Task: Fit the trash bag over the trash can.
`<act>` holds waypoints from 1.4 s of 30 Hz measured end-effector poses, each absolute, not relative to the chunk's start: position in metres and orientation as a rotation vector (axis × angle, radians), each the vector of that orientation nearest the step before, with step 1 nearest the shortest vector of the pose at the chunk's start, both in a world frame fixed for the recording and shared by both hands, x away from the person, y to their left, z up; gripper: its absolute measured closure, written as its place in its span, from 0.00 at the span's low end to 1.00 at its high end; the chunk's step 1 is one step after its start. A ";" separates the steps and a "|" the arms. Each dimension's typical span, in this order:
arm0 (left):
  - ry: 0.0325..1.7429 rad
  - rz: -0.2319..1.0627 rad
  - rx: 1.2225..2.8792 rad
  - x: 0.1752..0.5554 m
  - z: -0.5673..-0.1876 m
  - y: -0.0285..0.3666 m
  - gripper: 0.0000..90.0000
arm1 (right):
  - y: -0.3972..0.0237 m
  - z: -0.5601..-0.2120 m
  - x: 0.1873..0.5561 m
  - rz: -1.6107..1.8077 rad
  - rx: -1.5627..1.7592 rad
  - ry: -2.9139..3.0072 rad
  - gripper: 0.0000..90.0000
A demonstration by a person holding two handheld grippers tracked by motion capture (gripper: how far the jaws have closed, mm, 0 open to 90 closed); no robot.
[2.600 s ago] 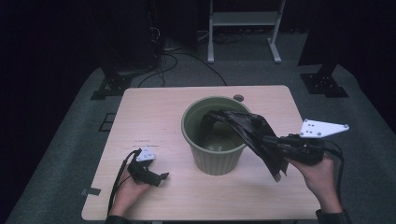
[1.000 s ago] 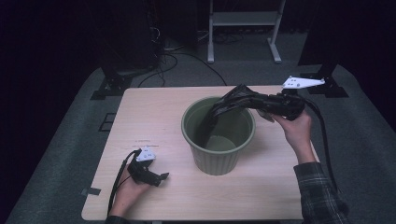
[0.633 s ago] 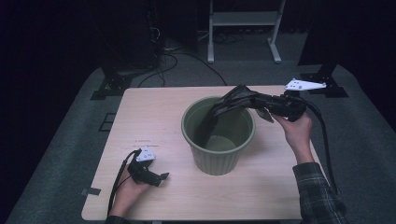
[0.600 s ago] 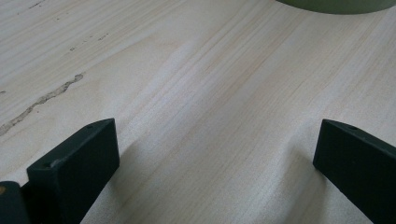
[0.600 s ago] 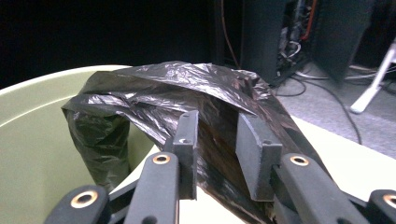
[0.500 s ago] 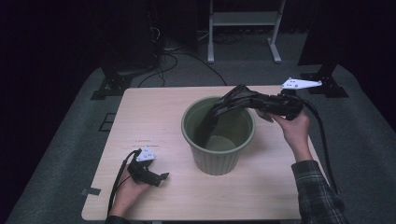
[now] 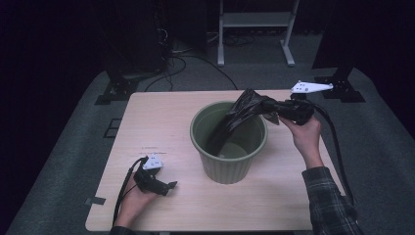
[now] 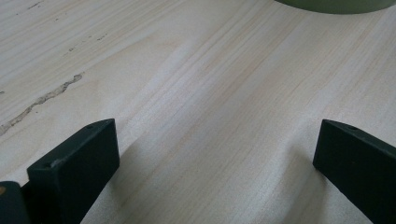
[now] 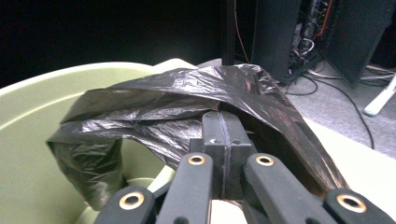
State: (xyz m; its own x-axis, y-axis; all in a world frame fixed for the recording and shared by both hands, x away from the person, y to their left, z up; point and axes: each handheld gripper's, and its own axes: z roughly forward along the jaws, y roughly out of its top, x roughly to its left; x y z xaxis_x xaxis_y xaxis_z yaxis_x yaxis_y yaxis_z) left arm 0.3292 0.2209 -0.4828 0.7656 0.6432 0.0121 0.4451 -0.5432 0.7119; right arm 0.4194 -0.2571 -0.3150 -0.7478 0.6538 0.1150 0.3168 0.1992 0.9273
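A green ribbed bin (image 7: 229,166) stands in the middle of the wooden table (image 7: 156,122). A black plastic bag (image 7: 242,111) hangs from the bin's far right rim down into it. My right gripper (image 7: 268,106) is at that rim, pointing left, and its jaws have just been closing. In the right gripper view the right gripper (image 9: 223,125) has its jaws pressed together on the bag (image 9: 187,88), which drapes over them above the bin (image 9: 28,140). My left gripper (image 7: 169,186) rests on the table at the front left. In its own view the left gripper (image 8: 215,133) stands open over bare wood.
Grey carpet surrounds the table. Behind it are a white metal stand (image 7: 254,22), black stand feet (image 7: 115,90) and loose cables (image 7: 181,54). The right gripper's cable (image 7: 337,152) trails along the person's forearm. Bare tabletop lies left of the bin.
The right gripper has carried the bag from the bin's near right side up to its far right rim. Over the last second it barely shifted. The left gripper has stayed put.
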 end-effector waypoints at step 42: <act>0.304 0.138 1.840 0.391 -0.275 0.149 0.47 | -0.225 -0.299 0.386 1.707 0.691 2.281 1.00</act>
